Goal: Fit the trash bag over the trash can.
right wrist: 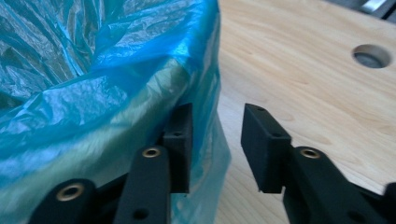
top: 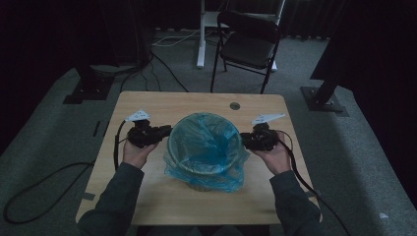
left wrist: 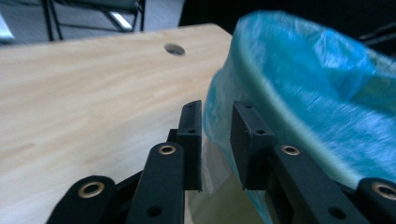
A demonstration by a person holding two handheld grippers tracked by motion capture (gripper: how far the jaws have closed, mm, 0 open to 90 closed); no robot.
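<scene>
My left gripper [left wrist: 215, 140] and right gripper [right wrist: 215, 144] flank the bag-lined bin [top: 205, 147] mid-table, jaws parted, gripping nothing; bag film lies between the left jaws. High view adds chair [top: 248, 44], cables, grey carpet. Wooden table [top: 162, 105], dim room.

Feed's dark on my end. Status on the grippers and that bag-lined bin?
Left gripper open, bag edge loose between jaws. Right gripper open beside bin. Blue bag draped over bin rim, bin mid-table. Nothing in the way.
</scene>
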